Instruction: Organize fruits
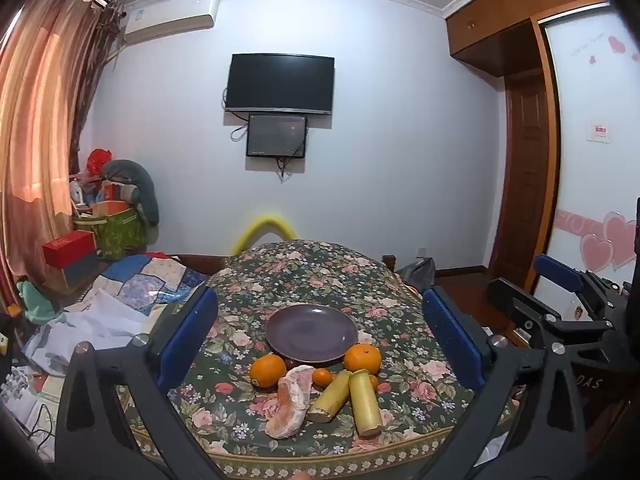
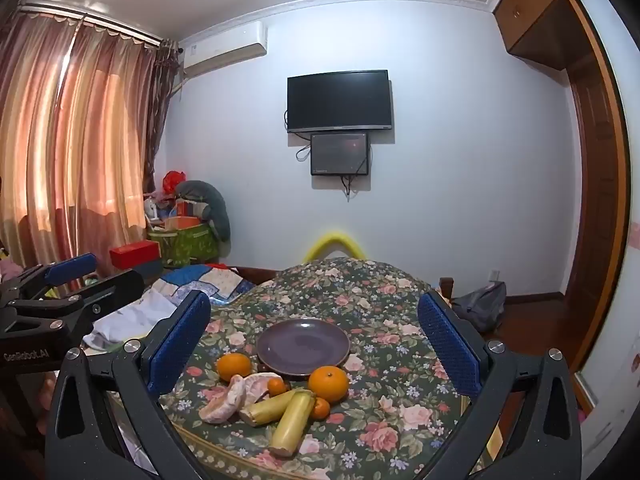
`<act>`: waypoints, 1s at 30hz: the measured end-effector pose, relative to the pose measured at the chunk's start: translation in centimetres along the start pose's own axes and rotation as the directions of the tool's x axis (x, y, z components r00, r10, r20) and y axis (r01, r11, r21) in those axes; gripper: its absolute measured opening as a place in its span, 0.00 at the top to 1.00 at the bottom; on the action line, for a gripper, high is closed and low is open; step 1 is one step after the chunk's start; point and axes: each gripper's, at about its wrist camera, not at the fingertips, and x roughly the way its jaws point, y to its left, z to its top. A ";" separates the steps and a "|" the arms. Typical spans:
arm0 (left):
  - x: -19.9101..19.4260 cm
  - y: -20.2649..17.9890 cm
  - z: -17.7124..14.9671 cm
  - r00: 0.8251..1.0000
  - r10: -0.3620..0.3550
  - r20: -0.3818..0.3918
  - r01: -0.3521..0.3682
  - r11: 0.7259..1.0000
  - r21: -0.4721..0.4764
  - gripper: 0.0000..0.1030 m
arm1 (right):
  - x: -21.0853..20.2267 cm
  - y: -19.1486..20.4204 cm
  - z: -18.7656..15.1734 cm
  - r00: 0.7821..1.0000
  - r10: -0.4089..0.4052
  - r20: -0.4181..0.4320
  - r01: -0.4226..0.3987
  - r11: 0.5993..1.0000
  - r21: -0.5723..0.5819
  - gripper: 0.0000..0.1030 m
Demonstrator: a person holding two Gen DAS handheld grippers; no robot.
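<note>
Small orange [image 1: 373, 381] mostly hidden behind cane pcs [image 1: 365, 402].

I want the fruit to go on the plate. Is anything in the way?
No. The plate is bare, and the big oranges sit right beside its near edge. Both the left gripper and right gripper are open with nothing between them and the fruit.

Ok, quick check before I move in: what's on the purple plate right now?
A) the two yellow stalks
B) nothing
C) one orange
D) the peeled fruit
B: the plate is bare, and the two oranges, the small ones, the peeled fruit and both yellow stalks all lie on the flowered cloth in front of it.
</note>
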 end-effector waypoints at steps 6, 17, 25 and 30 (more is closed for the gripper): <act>0.4 0.2 0.4 1.000 0.010 -0.009 -0.010 1.000 0.004 0.00 | -0.1 -0.1 -0.2 1.000 0.004 0.017 -0.004 1.000 0.011 0.00; -0.5 -0.3 0.3 1.000 0.005 0.016 -0.005 1.000 0.019 0.00 | -0.4 -0.1 0.3 1.000 -0.003 0.009 0.003 1.000 0.018 0.00; -0.4 -0.5 0.3 1.000 0.005 0.018 -0.005 1.000 0.029 0.00 | -0.4 0.0 0.2 1.000 -0.006 0.010 0.006 1.000 0.013 0.00; -0.3 -0.5 0.4 1.000 0.006 0.020 -0.006 0.999 0.031 0.00 | -0.5 0.0 0.3 1.000 -0.006 0.013 0.005 1.000 0.010 0.00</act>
